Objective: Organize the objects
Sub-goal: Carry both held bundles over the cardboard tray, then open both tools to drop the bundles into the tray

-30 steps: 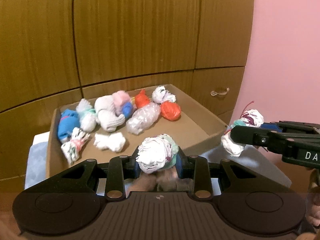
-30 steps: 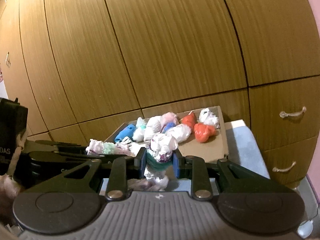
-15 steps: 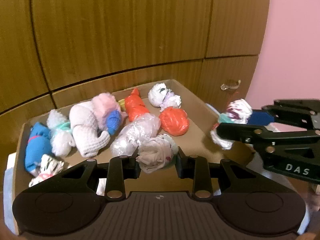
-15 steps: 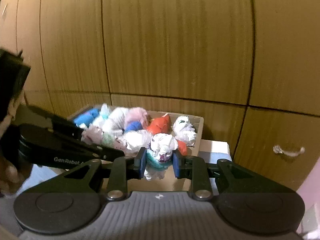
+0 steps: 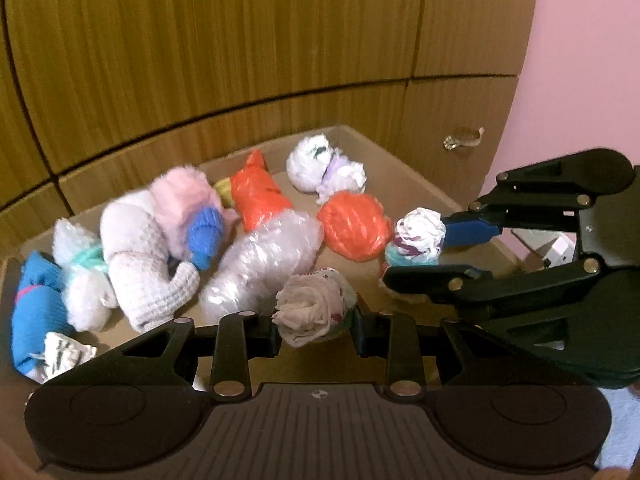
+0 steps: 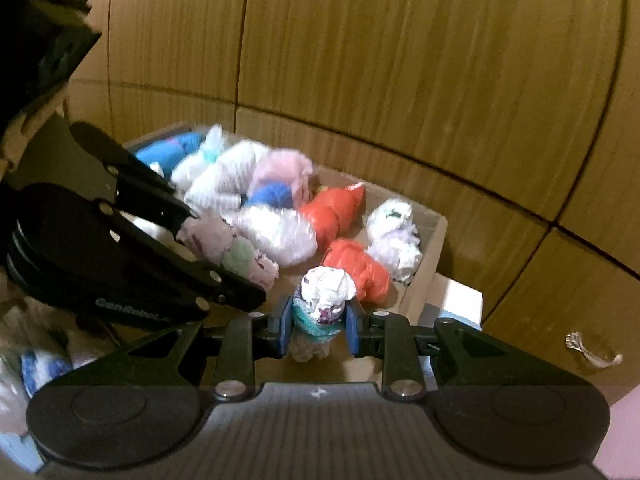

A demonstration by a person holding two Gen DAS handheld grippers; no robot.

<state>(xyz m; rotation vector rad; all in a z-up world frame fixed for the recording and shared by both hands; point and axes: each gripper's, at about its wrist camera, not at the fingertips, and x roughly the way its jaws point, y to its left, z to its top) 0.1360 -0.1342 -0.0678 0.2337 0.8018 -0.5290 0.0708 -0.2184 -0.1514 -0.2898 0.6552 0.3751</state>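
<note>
My left gripper (image 5: 316,322) is shut on a white crumpled bundle (image 5: 310,308) with green and purple marks, held above the near part of a shallow cardboard box (image 5: 404,160). To its right my right gripper (image 5: 416,246) is shut on a white, purple and teal bundle (image 5: 418,236), over the box's right side. In the right wrist view that bundle (image 6: 324,300) sits between the blue pads of the right gripper (image 6: 318,322), and the left gripper (image 6: 228,256) shows at the left with its pale bundle (image 6: 236,252).
The box holds several bundles: two orange bags (image 5: 352,226), a bubble-wrap roll (image 5: 264,260), a white knitted roll (image 5: 140,248), a pink and blue one (image 5: 196,216), a blue one (image 5: 34,308), a white pair (image 5: 324,168). Wooden cabinet fronts (image 5: 240,40) stand behind, with a drawer handle (image 5: 464,140).
Both grippers have moved forward over the box, each still carrying its bundle. The right gripper has rolled and come closer to the left one.
</note>
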